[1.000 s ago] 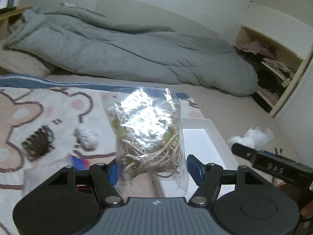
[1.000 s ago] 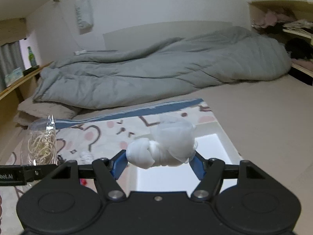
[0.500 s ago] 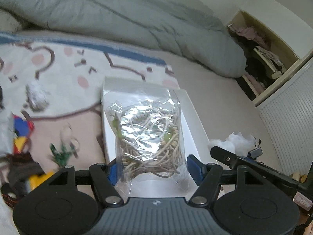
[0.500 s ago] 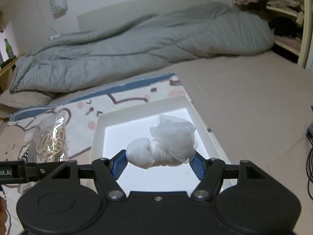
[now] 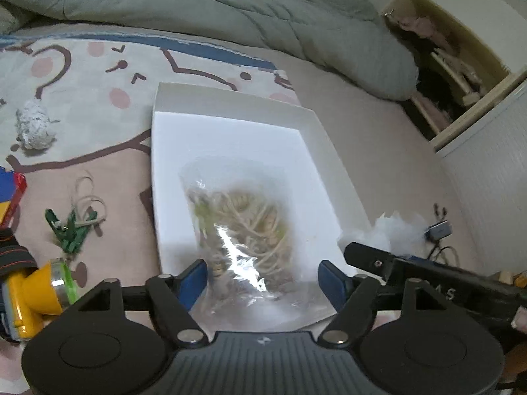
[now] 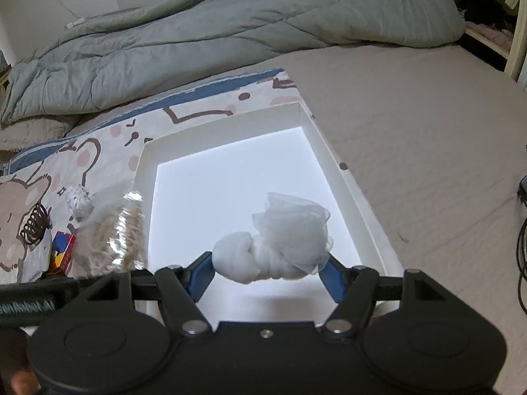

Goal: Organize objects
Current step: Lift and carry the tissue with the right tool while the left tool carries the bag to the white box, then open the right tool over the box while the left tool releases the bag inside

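Observation:
A white shallow box (image 5: 230,138) lies on the bed. My left gripper (image 5: 263,279) stands open over its near end; the clear bag of beige cord (image 5: 243,230) lies blurred between the fingers, over the box floor and near rim, and its contact with the pads is unclear. My right gripper (image 6: 266,273) is shut on a knotted white mesh bundle (image 6: 280,243), held above the box (image 6: 230,177). The bag (image 6: 122,230) shows blurred at the left in the right wrist view.
On the bear-print blanket (image 5: 82,75) left of the box lie a foil ball (image 5: 34,125), green clips with string (image 5: 74,223), a colourful small box (image 5: 10,191) and a yellow headlamp (image 5: 33,293). A grey duvet (image 5: 214,10) lies behind. Shelves (image 5: 454,65) stand at the right.
Both grippers moved forward and down over the box. The left jaws opened wider and the bag dropped lower between them, now blurred. The right gripper kept its hold on the white bundle.

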